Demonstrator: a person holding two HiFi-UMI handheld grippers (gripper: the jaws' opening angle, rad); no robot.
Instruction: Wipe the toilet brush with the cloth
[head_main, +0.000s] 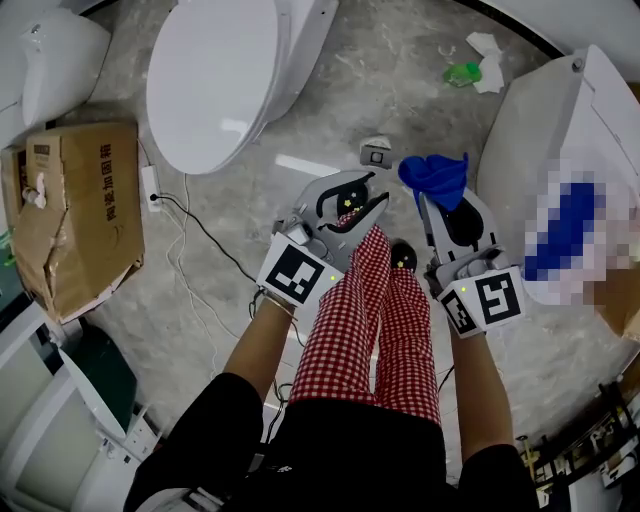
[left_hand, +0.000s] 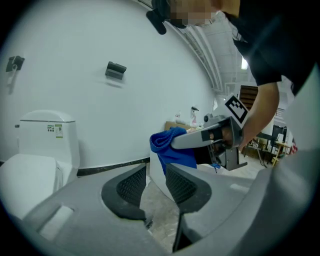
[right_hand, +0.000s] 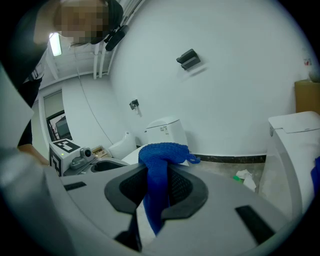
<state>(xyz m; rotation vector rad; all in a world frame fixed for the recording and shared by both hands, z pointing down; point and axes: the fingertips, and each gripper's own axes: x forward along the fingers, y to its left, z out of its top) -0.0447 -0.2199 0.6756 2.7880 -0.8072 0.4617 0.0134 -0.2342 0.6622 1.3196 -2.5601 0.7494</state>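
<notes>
My right gripper (head_main: 436, 198) is shut on a blue cloth (head_main: 436, 176), which bunches above the jaws and hangs down between them (right_hand: 159, 159). In the right gripper view the gripper (right_hand: 156, 187) pinches the cloth between both pads. My left gripper (head_main: 360, 208) is just left of it, at about the same height, open with nothing between its pads (left_hand: 131, 186). The left gripper view shows the cloth (left_hand: 172, 147) and the right gripper (left_hand: 202, 136) close ahead. I see no toilet brush in any view.
A white toilet with its lid down (head_main: 215, 80) stands far left and another toilet (head_main: 560, 130) at the right. A cardboard box (head_main: 85, 210) and a floor cable (head_main: 200, 232) lie left. Crumpled tissue (head_main: 485, 60) and a small grey object (head_main: 375, 152) are ahead. Red checked trousers (head_main: 380, 320) are below the grippers.
</notes>
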